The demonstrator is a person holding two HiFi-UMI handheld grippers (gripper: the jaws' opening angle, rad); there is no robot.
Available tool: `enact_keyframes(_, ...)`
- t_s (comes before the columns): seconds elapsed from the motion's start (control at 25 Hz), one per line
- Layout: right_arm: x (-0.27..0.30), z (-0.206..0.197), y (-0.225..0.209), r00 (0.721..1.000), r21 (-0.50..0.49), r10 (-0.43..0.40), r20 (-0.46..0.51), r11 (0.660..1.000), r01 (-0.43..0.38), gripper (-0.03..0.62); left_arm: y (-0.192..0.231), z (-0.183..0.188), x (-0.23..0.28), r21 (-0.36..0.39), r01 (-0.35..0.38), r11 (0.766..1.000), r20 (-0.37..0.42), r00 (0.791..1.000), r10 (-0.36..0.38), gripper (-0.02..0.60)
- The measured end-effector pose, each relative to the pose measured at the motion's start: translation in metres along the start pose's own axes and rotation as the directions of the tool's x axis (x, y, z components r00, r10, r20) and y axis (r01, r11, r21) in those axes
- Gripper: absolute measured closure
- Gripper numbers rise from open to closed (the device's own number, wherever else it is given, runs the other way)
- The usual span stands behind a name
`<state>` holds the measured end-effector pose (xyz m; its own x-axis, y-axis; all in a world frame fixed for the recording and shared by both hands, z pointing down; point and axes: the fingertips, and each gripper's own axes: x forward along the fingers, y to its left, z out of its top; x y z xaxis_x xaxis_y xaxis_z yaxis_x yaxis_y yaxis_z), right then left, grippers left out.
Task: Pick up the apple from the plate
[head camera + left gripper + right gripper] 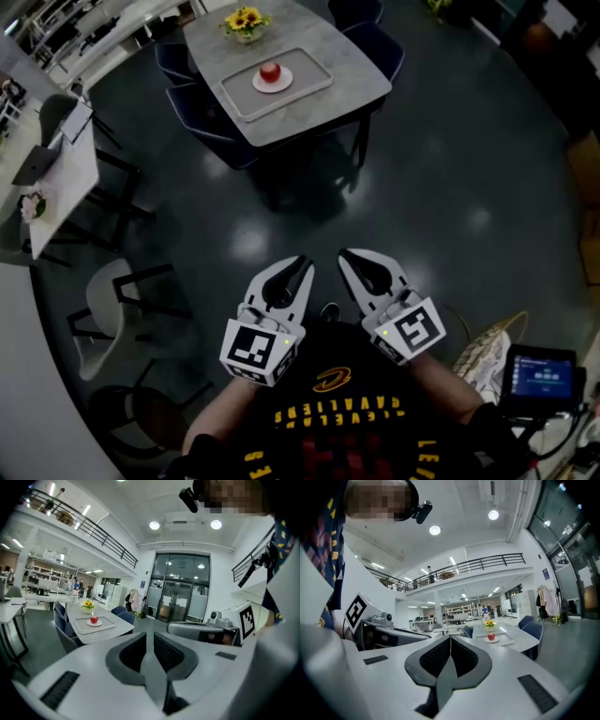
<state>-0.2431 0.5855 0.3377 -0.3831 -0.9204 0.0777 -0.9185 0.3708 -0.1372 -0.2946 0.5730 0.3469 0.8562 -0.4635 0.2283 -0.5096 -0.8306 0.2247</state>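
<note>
**Apple far ahead, tongs close in**

The surface [361, 80] is standing far ahead, well apart from the person. A tray [309, 67] is lying across its middle. A plate [286, 82] is resting in the middle of the tray, and the apple [270, 71] is sitting on the plate. A flower pot [246, 22] is standing behind the tray, at the surface's far edge. Chairs [187, 98] are standing along the surface's left edge. The left tongs [302, 264] and the right tongs [347, 255] are hovering side by side over the floor [450, 206], close to the person's chest. A second surface [70, 178] is standing well off to the left.
</note>
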Motion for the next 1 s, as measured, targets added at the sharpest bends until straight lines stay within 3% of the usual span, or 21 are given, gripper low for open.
enact_keyframes(0.16,0.003,-0.011,-0.01,0.999,0.109,0.016,-0.05,0.994,-0.011,0.586,0.003,-0.001,0.0,-0.164,0.08,0.983,-0.026,0.996,-0.085,0.581)
enact_keyframes(0.24,0.014,-0.017,-0.022,0.997,0.255,0.053,-0.058,0.966,-0.036,0.586,0.012,-0.004,0.01,-0.297,0.112,0.948,-0.035,0.991,-0.128,0.581)
enact_keyframes(0.36,0.034,-0.027,-0.058,0.995,0.454,0.091,-0.044,0.889,-0.061,0.586,0.039,-0.01,0.041,-0.462,0.093,0.882,-0.034,0.992,-0.122,0.581)
enact_keyframes(0.44,0.048,-0.031,-0.075,0.995,0.498,0.085,-0.046,0.866,-0.051,0.586,0.06,-0.014,0.053,-0.489,0.061,0.87,-0.043,0.995,-0.094,0.581)
enact_keyframes(0.56,0.07,-0.036,-0.091,0.996,0.509,0.064,-0.065,0.861,-0.022,0.586,0.091,-0.015,0.067,-0.512,0.031,0.858,-0.057,0.996,-0.07,0.581)
enact_keyframes(0.88,0.139,-0.03,-0.139,0.996,0.54,0.024,-0.089,0.841,0.028,0.586,0.156,-0.017,0.124,-0.636,0.02,0.771,-0.094,0.99,-0.104,0.581)
enact_keyframes(1.0,0.158,-0.027,-0.155,0.997,0.555,-0.006,-0.081,0.83,0.05,0.586,0.174,-0.01,0.139,-0.641,0.026,0.767,-0.097,0.989,-0.114,0.581)
